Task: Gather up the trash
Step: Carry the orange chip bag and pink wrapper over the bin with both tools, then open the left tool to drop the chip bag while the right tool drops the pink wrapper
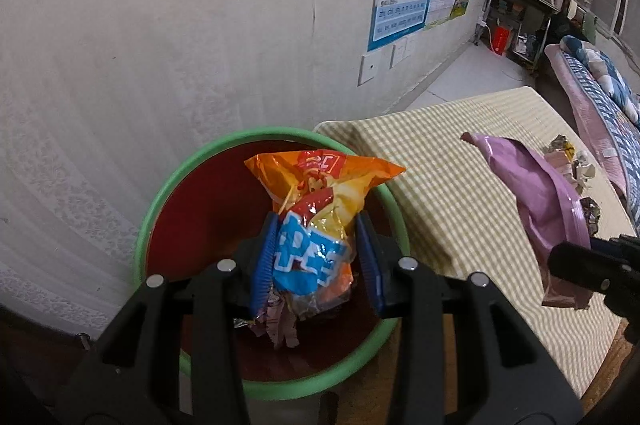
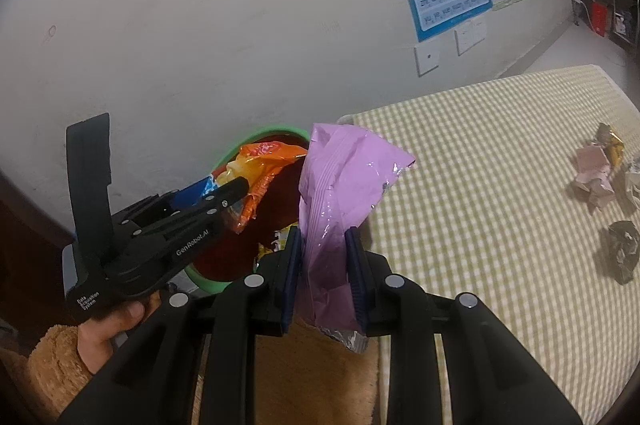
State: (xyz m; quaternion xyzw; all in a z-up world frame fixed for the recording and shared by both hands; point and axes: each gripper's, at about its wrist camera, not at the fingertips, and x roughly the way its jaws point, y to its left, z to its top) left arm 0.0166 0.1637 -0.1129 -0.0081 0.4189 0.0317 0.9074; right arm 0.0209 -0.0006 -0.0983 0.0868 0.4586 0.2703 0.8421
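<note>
Left gripper (image 1: 316, 257) clamps a crinkled orange-and-blue plastic snack bag (image 1: 316, 209) over the green-rimmed red bin (image 1: 160, 201). Right gripper (image 2: 323, 269) pinches a glossy purple foil pouch (image 2: 340, 185) beside the bin's rim. "GenRobot.AI" printed on left gripper; bag lettering unreadable.

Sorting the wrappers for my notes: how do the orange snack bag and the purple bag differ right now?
The orange snack bag is printed in orange, yellow and blue; the purple bag is plain purple. The orange one hangs in the left gripper directly over the green-rimmed bin; the purple one, in the right gripper, sits beside the bin at the checked cloth's edge. Both are clamped, crumpled and off the table.
</note>
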